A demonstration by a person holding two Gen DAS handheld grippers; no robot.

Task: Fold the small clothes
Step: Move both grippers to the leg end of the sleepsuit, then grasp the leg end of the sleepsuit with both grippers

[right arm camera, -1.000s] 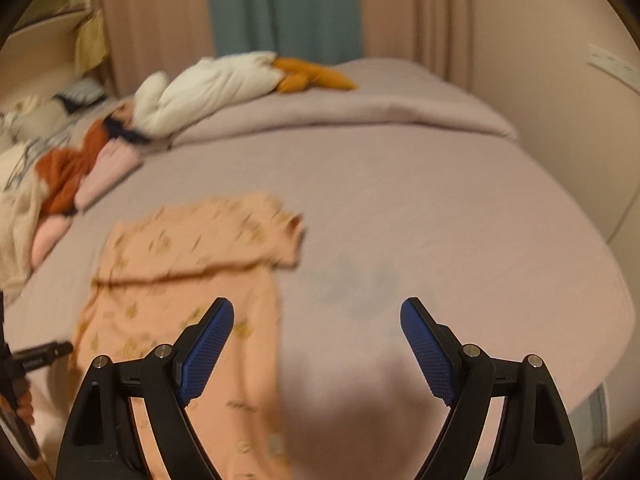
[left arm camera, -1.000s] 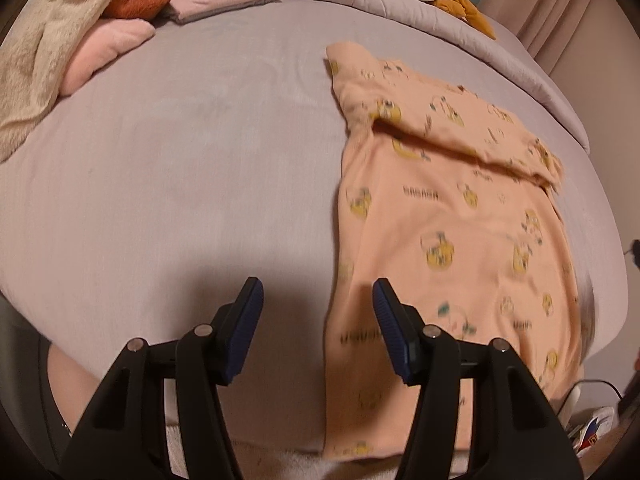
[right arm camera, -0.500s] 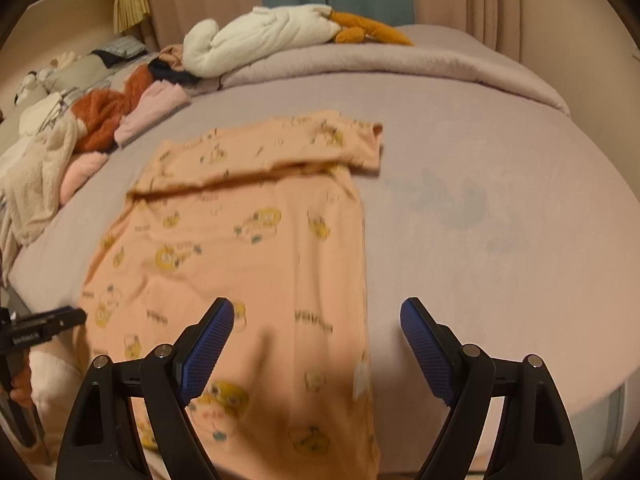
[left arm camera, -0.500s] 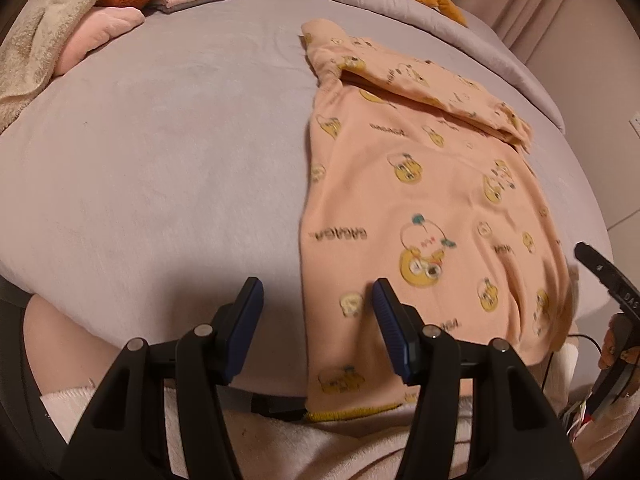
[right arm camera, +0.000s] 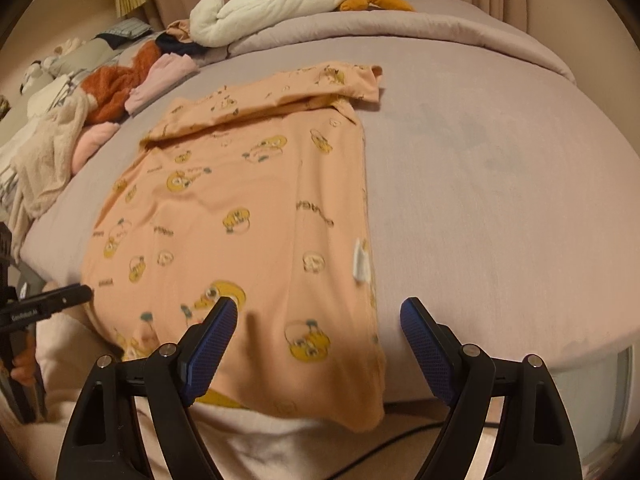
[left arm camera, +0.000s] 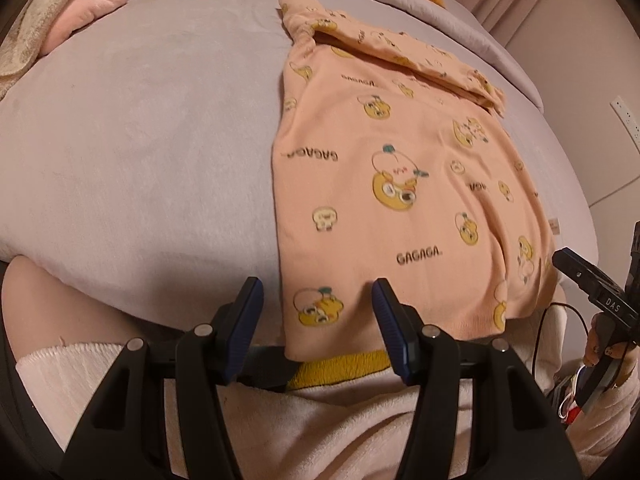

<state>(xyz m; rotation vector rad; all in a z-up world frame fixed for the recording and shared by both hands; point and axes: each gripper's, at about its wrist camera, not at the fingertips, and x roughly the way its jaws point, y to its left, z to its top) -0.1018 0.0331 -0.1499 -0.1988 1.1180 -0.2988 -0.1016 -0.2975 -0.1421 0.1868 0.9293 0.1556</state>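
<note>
1. Left wrist view, change: the peach-orange cotton child's top printed with yellow cartoon faces (left arm camera: 400, 184) fills more of the view than one second ago, and its near hem now reaches the tips of the left gripper (left arm camera: 318, 318).
2. Left wrist view, gripper: the blue-padded jaws stand spread and hold nothing. The near left corner of the top lies between them; contact cannot be confirmed.
3. Left wrist view, edges: the top's left edge runs straight from near to far. Its far part is folded over into a band. The near hem hangs over the edge of the mauve plush bed cover (left arm camera: 140, 140). A wide bare area of cover lies left of the top.
4. Left wrist view, surroundings: the right gripper's black tip (left arm camera: 580, 276) shows at the right, just beside the top's near right corner.
5. Right wrist view, change: one second ago the top lay far left; it now lies directly ahead (right arm camera: 248, 220).
6. Right wrist view, gripper: the right gripper (right arm camera: 320, 344) is spread wide and empty, above the top's near right corner.
7. Right wrist view, edges: a white label marks the top's right edge. Bare bed cover (right arm camera: 500, 200) extends right.
8. Right wrist view, room: a heap of mixed clothes (right arm camera: 108, 92) lies far left, a white plush toy (right arm camera: 272, 4) at the far side.
</note>
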